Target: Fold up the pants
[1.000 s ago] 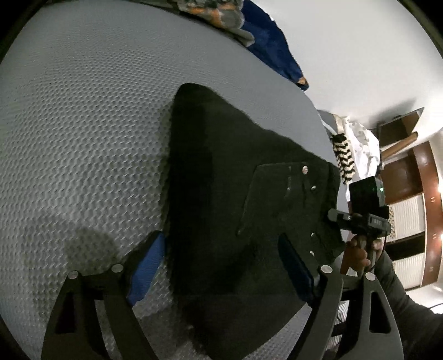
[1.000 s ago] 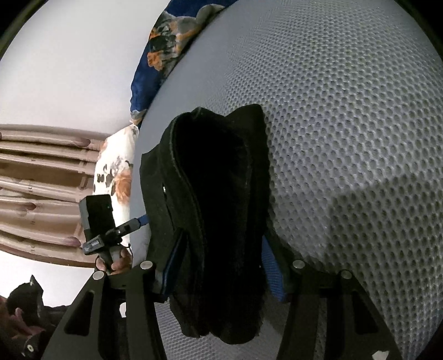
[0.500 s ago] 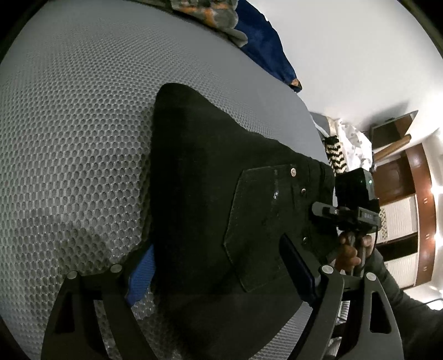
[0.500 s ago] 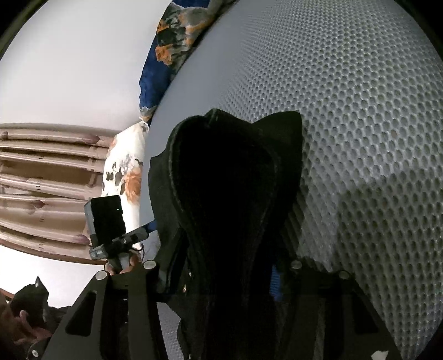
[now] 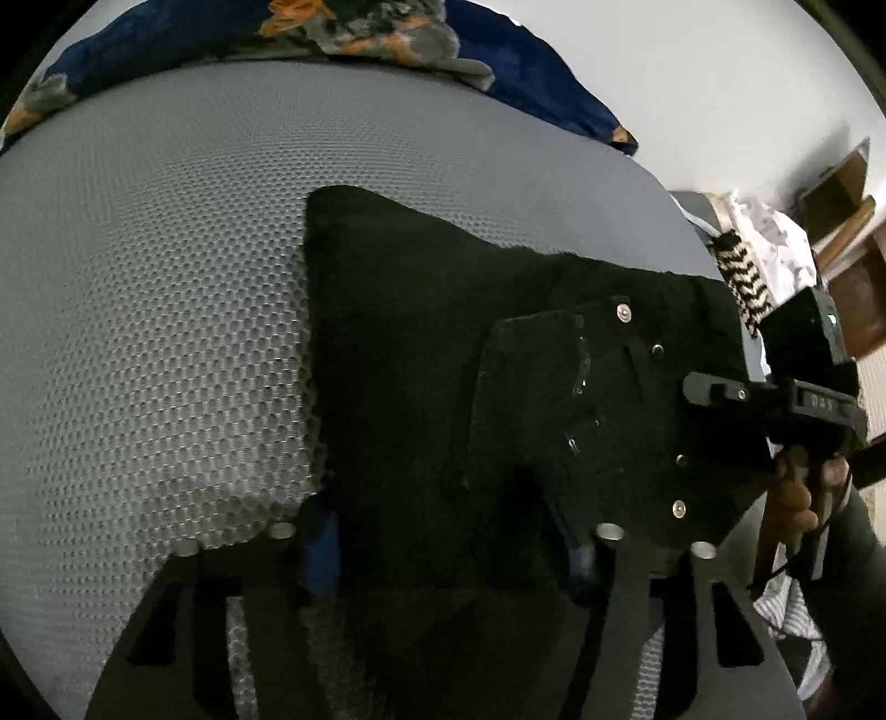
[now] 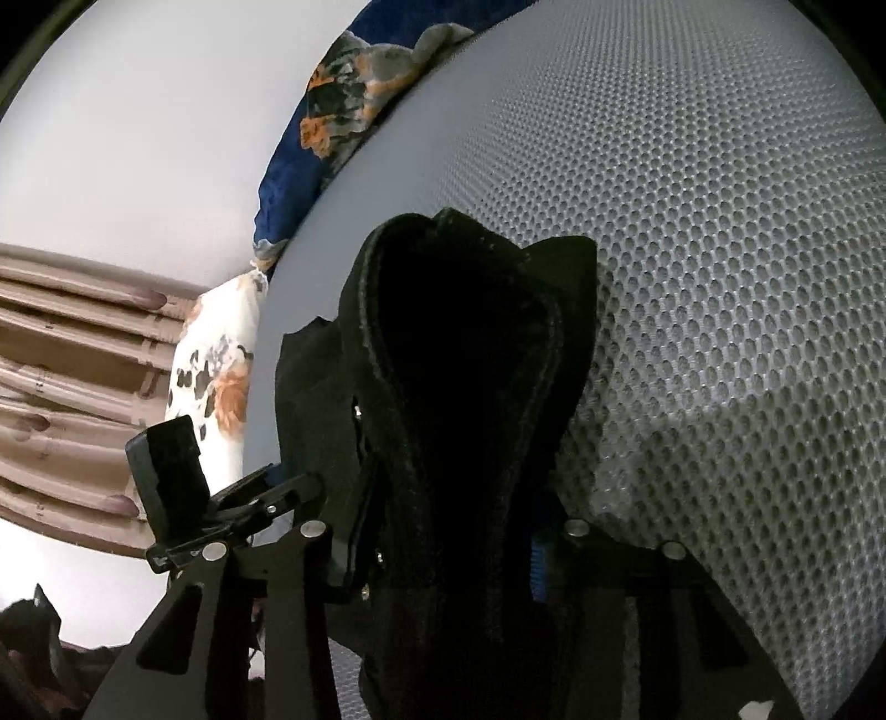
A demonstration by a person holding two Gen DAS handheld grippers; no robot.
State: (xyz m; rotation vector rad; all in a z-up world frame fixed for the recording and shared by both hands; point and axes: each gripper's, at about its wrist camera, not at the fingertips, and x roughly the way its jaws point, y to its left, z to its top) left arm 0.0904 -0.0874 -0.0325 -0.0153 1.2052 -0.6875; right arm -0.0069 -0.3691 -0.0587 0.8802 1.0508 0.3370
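The black pants (image 5: 443,360) lie folded on the grey mesh mattress (image 5: 166,277), back pocket and rivets facing up. My left gripper (image 5: 448,543) straddles the near edge of the fold, its blue-padded fingers (image 5: 324,545) spread on either side of the cloth. My right gripper (image 6: 443,548) straddles the other end of the pants (image 6: 465,387), which bunch up thickly between its fingers. The right gripper also shows at the right of the left wrist view (image 5: 775,399), and the left one at the left of the right wrist view (image 6: 221,515).
A blue floral blanket (image 5: 332,33) lies along the far edge of the mattress. A white floral pillow (image 6: 216,376) and brown curtain (image 6: 66,360) are beyond the left side. A zigzag-patterned cloth (image 5: 742,277) and wooden furniture stand at the right.
Both grippers have pushed further forward over the pants, so the cloth sits deeper between the fingers. The pants now lie flatter on the mattress.
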